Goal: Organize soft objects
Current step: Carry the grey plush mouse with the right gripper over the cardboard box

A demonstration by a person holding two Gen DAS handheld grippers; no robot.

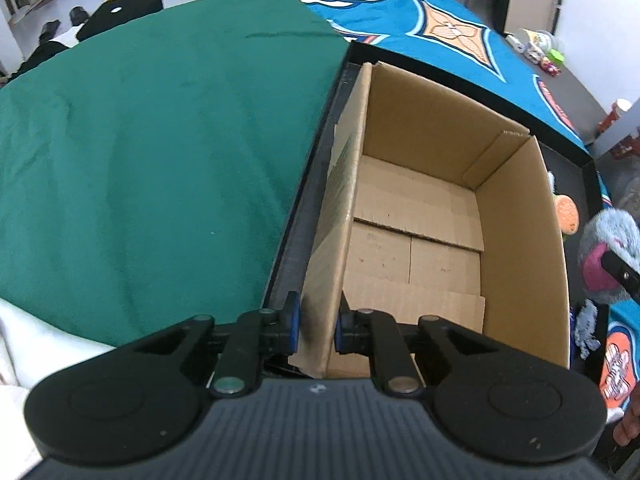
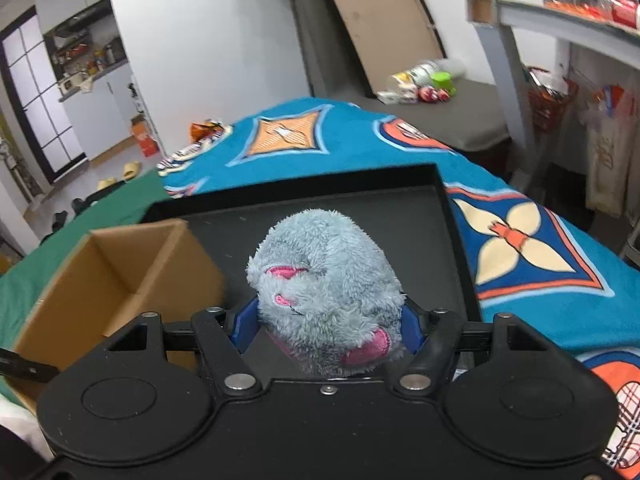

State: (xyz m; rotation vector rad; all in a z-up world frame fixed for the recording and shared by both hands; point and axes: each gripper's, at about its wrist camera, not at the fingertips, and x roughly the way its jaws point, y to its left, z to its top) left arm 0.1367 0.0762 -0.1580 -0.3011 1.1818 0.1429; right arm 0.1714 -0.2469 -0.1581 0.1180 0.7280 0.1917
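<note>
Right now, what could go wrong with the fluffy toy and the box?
The right gripper squeezes the grey plush toy only near its bottom, and most of it bulges past the fingers, so it might slip out before reaching the cardboard box. The left gripper pinches just the box's thin side wall, so the empty box could tip or slide in the black tray if the toy bumps it.

Daylight is coming through a dark-framed window (image 2: 38, 100) beside white walls (image 2: 200, 32), lighting a pale floor (image 2: 116, 160).
</note>
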